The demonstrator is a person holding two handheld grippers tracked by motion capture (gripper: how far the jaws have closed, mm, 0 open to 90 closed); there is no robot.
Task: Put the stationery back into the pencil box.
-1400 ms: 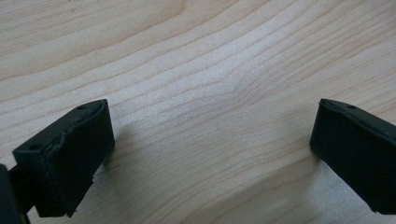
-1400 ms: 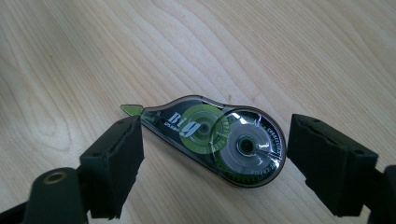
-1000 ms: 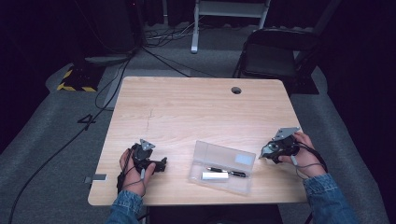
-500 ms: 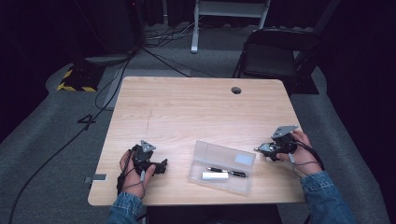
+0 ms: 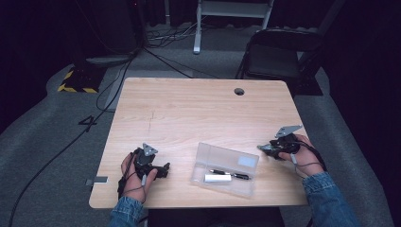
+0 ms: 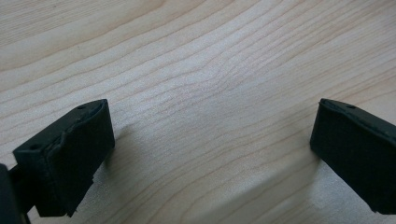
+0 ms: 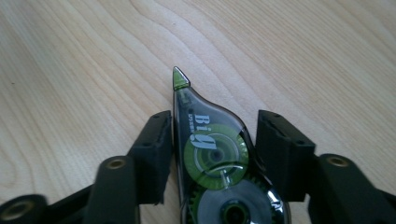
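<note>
Between the right tool's [image 7: 212, 140] jaws, pinched: a correction tape dispenser [image 7: 215, 158], green wheels, "Bi" legible, rest of label too small, lower body cut off. Left tool [image 6: 212, 154] spread wide over bare desk [image 6: 210, 70]. Clear pencil case [image 5: 226, 163] mid-desk w/ pen, contents blurry.

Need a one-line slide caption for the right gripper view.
Right gripper clamps a clear, green-geared correction tape dispenser above the light wooden table.

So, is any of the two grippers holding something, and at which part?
The right gripper holds a correction tape dispenser by its flat sides, mid-body, green tip pointing out. The left gripper is open over bare table.
</note>
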